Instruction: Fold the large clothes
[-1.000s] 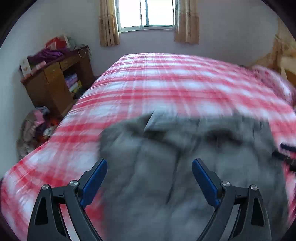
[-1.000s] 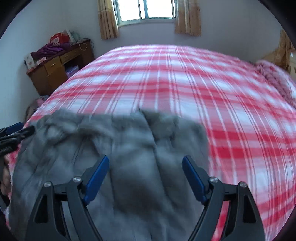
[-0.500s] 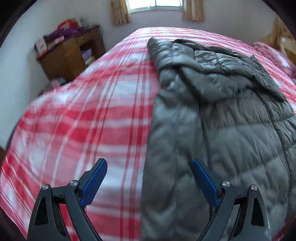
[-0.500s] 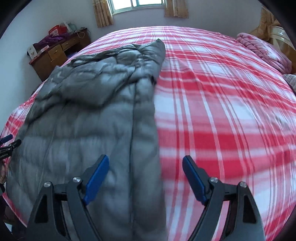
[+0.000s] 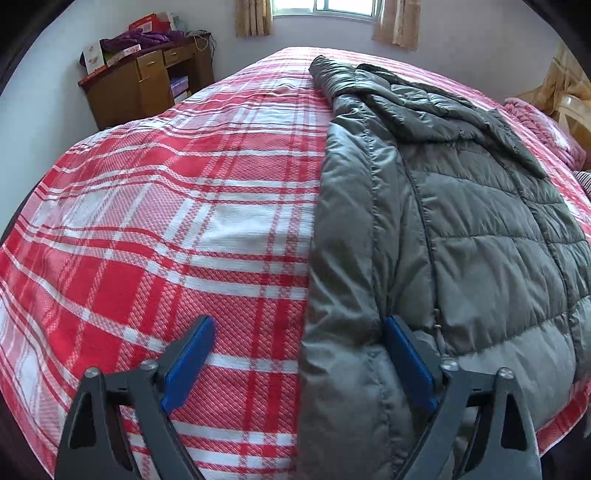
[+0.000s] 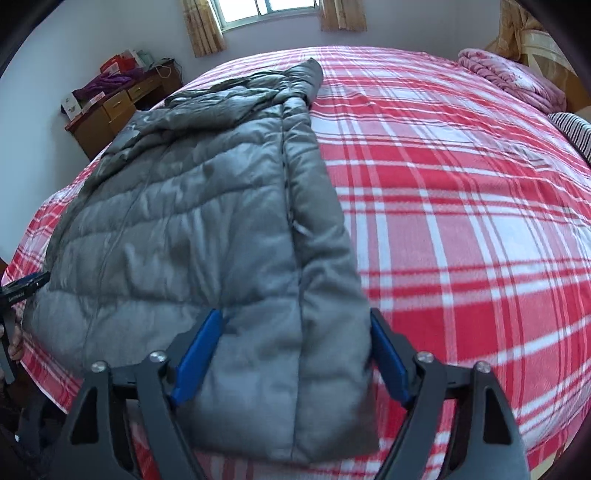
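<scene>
A grey quilted down jacket [image 5: 461, 229] lies spread lengthwise on the red-and-white plaid bed [image 5: 184, 206], hem towards me, hood end far. My left gripper [image 5: 299, 362] is open and empty, low over the jacket's left edge near the hem. In the right wrist view the jacket [image 6: 207, 229] lies on the bed [image 6: 461, 206]. My right gripper [image 6: 295, 358] is open and empty, straddling the jacket's right hem corner. The left gripper's tip shows at the left edge [image 6: 26, 286].
A wooden desk [image 5: 147, 77] with clutter stands by the far left wall, under a curtained window [image 5: 343, 7]. A pink folded blanket [image 6: 513, 81] and a striped pillow [image 6: 574, 131] lie at the bed's right side. The near bed edge is just below both grippers.
The jacket went from held up and blurred to lying flat on the bed. Both grippers dropped lower towards the hem; the views are now steady.
</scene>
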`<state>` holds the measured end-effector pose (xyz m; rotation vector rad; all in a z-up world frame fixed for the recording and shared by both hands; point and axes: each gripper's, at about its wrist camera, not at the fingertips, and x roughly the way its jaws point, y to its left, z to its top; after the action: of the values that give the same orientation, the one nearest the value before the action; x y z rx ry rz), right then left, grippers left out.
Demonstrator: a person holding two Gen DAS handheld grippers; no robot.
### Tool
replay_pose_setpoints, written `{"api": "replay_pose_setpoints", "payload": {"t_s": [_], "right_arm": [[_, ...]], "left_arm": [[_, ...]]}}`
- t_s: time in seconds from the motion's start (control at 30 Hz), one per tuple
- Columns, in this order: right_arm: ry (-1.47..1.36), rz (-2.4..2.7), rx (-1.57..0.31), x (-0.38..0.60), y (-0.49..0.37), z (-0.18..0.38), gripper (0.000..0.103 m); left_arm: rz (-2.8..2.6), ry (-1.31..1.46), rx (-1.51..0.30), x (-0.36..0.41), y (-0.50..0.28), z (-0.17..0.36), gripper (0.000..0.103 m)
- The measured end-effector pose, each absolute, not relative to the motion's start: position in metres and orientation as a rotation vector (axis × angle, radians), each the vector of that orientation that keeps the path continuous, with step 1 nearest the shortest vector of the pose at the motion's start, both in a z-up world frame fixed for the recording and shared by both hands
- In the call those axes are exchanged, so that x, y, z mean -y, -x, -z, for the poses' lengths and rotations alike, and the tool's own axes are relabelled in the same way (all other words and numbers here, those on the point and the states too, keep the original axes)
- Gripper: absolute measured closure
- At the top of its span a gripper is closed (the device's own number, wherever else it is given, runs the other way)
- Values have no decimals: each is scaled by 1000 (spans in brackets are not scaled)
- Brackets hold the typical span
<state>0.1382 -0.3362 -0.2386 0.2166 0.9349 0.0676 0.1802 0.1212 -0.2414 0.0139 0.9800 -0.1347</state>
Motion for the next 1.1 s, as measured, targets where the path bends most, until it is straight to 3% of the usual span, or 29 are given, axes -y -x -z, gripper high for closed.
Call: {"api": "replay_pose_setpoints", "payload": {"t_s": [0.03,0.07,0.1,0.17,0.37,0.6,0.77,1.0,1.1], "right_arm": [[-220,-79,-930,334,-136,239,46],[-230,-101,-925,332,-134,238,72],[-251,-142,-919,330,-133,238,82],[-246,-156,-895,325,-128,232,88],[-277,-205,-743,329,-96,187,93],[-321,-281,-467,341,-38,76,93],[-305,-278,-383,347,-67,44,93],[-410,-196,-491,373,-227,84,93],[-401,-149,-531,376,-273,98,93]], "left_arm": [[167,-2,-978,-118,-178,239,52],[186,-5,-972,-115,-175,236,80],[221,1,-977,-112,-173,233,91],[238,-8,-958,-106,-167,222,99],[320,72,-749,-128,-123,134,101],[419,170,-566,-154,-93,22,101],[420,125,-608,-137,-175,26,101],[278,206,-714,-130,-325,81,97],[179,297,-710,-148,-362,95,78]]}}
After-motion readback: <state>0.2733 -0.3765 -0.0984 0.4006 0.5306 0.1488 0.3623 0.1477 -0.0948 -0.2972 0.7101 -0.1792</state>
